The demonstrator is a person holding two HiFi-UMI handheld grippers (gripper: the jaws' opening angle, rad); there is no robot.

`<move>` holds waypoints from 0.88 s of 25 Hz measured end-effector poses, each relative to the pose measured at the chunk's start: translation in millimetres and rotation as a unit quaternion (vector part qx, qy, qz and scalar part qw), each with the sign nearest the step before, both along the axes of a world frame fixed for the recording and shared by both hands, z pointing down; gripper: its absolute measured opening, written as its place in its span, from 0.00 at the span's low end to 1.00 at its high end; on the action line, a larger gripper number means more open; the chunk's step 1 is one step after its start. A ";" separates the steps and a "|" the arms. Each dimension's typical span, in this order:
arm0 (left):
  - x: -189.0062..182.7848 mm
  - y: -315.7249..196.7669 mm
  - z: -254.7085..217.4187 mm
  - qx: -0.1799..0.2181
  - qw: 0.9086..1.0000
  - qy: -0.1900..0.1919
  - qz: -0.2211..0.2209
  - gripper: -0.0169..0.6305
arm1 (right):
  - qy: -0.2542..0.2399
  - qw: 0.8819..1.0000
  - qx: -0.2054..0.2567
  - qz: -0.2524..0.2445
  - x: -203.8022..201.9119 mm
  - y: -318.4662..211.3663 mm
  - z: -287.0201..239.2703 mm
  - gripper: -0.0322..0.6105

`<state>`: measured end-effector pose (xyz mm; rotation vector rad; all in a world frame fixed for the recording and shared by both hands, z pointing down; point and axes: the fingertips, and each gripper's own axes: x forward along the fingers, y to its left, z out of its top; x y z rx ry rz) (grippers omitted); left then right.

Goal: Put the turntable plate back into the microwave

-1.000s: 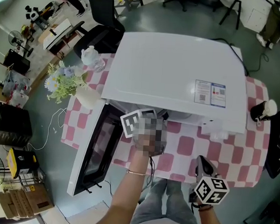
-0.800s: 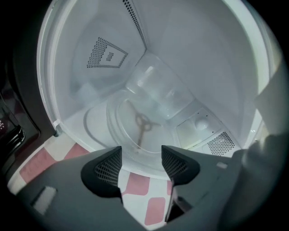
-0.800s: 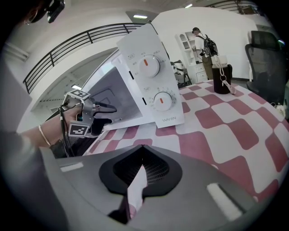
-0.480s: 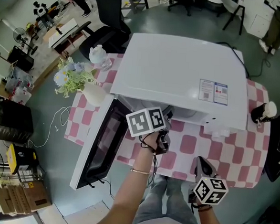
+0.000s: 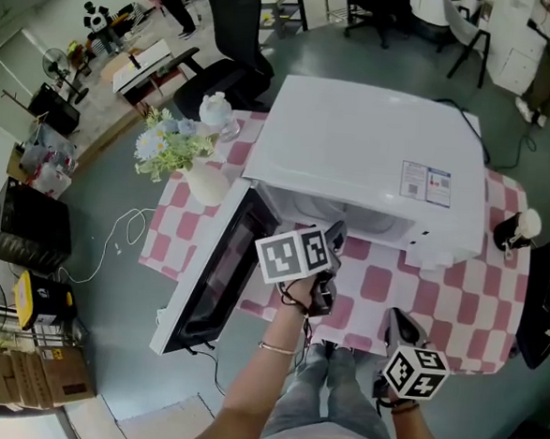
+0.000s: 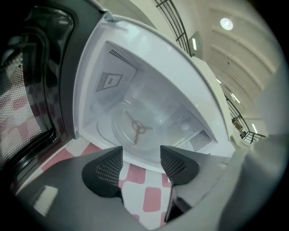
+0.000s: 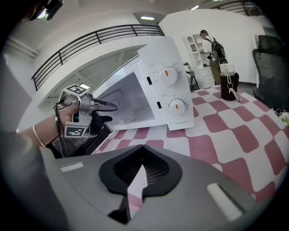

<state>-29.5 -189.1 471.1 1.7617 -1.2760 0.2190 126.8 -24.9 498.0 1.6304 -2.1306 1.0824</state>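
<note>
The white microwave (image 5: 373, 160) stands on a pink-checked table with its door (image 5: 217, 266) swung open to the left. In the left gripper view the clear glass turntable plate (image 6: 137, 128) lies flat on the cavity floor, and the three-armed roller shows through it. My left gripper (image 6: 141, 164) hovers in front of the cavity mouth, above the tablecloth. Its jaws have just closed a little but stand open, with nothing between them. In the head view my left gripper (image 5: 333, 235) sits just outside the opening. My right gripper (image 7: 142, 155) is shut and empty, low over the table's near edge (image 5: 398, 318).
A vase of flowers (image 5: 181, 151) and a glass pot (image 5: 217, 114) stand at the table's far left corner. A dark bottle (image 5: 511, 230) sits near the right edge. Office chairs and desks surround the table. A person (image 7: 210, 43) stands far off by shelves.
My left gripper has drawn back from the cavity mouth towards me and risen a little. The head view has shifted, showing more of the open door. The right gripper has barely moved.
</note>
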 end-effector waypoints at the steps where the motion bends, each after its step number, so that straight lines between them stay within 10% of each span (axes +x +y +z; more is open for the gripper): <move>1: -1.2 4.0 -3.7 0.004 1.000 -0.002 0.000 0.42 | 0.000 1.000 0.003 -0.002 -1.5 -0.6 -2.7 0.07; 22: -45.4 87.1 -95.8 0.175 0.980 -0.097 -0.015 0.02 | 0.031 0.992 0.103 -0.070 -47.9 -44.6 -97.5 0.06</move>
